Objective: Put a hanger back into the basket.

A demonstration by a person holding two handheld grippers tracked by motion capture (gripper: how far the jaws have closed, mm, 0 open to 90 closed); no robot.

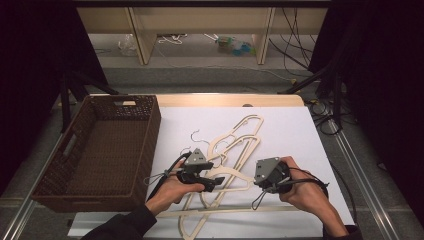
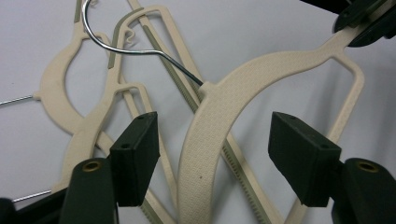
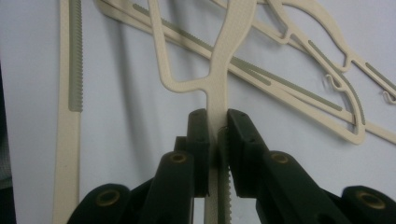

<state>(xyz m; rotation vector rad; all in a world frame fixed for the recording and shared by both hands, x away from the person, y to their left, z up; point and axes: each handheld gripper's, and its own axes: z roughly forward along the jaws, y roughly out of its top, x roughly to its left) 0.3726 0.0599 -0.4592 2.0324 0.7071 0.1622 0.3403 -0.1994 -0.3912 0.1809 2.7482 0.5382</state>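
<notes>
Several cream plastic hangers (image 1: pixel 245 135) lie tangled on the white table cover (image 1: pixel 290 130). One hanger (image 2: pixel 261 70) with a metal hook (image 2: pixel 121 49) spans between both grippers. My left gripper (image 2: pixel 217 156) straddles its curved textured arm, with both pads standing clear of the plastic. In the high view this gripper (image 1: pixel 217 181) sits at the pile's near left. My right gripper (image 3: pixel 218 135) is shut on the narrow end of the same hanger (image 3: pixel 233 28); it shows near the right of the pile (image 1: pixel 255 181) and at the top corner of the left gripper view (image 2: pixel 369 21).
A brown wicker basket (image 1: pixel 150 125) stands on the table's left side, right beside the left hand. More hangers (image 3: pixel 327 79) lie flat under and beyond the held one. A long hanger bar (image 1: pixel 235 210) runs along the table's near edge.
</notes>
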